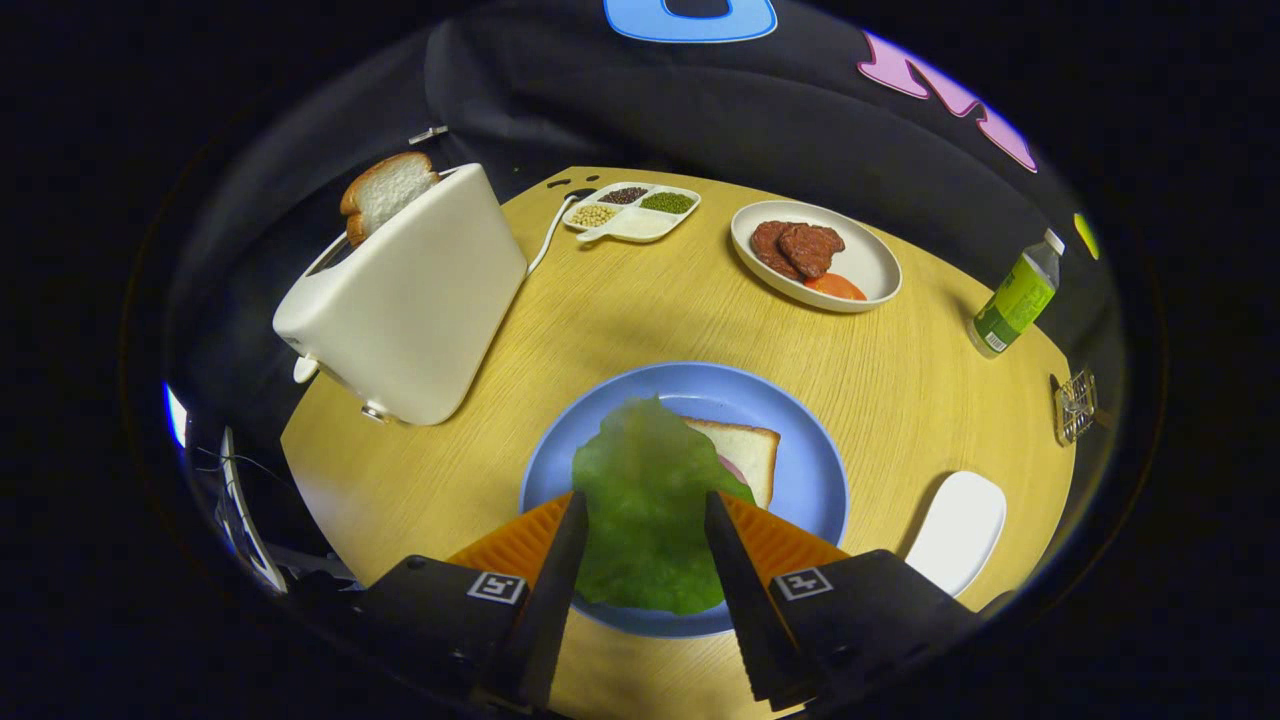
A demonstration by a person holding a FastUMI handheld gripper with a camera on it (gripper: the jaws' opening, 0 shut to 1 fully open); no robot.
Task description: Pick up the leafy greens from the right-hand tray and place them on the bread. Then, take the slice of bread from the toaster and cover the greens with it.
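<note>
A round counter [620,320] of pale yellow wood grain stands before a dark cloth wall. At the near side, the tongs [645,515] reach forward over a round light-blue plate [810,450], and their two fingers stand a moderate way apart with a ruffled bright green lettuce leaf [645,500] between them; the leaf fills the gap, yet whether both fingers press on it or it simply lies on the bread I cannot tell. The leaf covers most of a square slice of white bread with a tan crust [745,452] lying on the plate, and a thin pink edge of some filling [733,468] peeps out where leaf and bread meet. To the far left stands a cream-white toaster with smooth rounded sides [410,300], leaning in the view, with a second slice of white bread [385,190] poking up from its slot. Far across the counter sits a small white divided dish [632,213] holding dark, green and pale yellow beans in separate compartments. To its right is an oval white tray [870,265] with brown meat patties [797,247] and an orange-red slice [833,286] touching them. At the far right edge stands a small green bottle with a white cap [1015,297]. Near the right finger lies an empty oblong white tray [958,530].
</note>
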